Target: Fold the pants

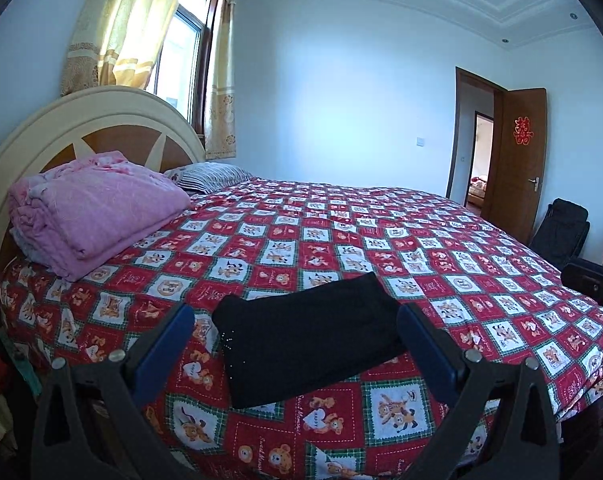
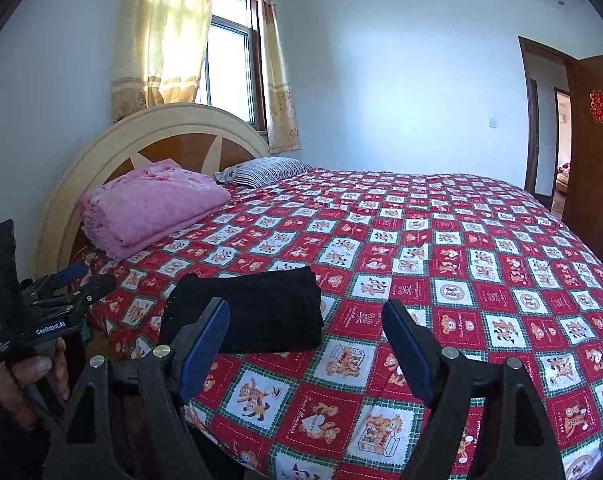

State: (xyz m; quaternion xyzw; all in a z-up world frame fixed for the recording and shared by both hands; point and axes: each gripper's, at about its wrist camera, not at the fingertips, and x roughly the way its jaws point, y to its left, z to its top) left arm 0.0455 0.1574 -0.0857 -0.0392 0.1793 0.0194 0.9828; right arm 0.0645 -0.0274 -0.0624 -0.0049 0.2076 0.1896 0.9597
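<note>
Pants (image 1: 307, 338), black, folded into one compact rectangle, lie flat on the bed (image 1: 441, 248) near its front edge: straight ahead of the left claw (image 1: 297, 344), between its two blue fingers but beyond them, not touched; ahead-left of the right claw (image 2: 305, 340), partly behind its left finger. Both claws wide apart, holding nothing.

Bed has a red patchwork cover with cartoon bear squares. Far-left of both claws: one folded pink blanket (image 1: 97, 212) and one striped pillow (image 1: 209, 176) against a cream and brown round headboard (image 1: 81, 128). Behind that, one window (image 1: 185, 52) with two yellow curtains. White walls, one light switch (image 1: 140, 142). Far right: one brown door (image 1: 519, 160), swung open, with a red paper ornament; room beyond too small to read. Dark bag or chair (image 1: 561, 232) by the door, hard to identify.

Right wrist view catches the left claw (image 2: 75, 276) at the left edge, hand (image 2: 29, 376) under it, partly cut off. Left wrist view shows only a dark sliver of the right claw (image 1: 593, 284) at the right edge. Bed corner below both claws is cropped.
</note>
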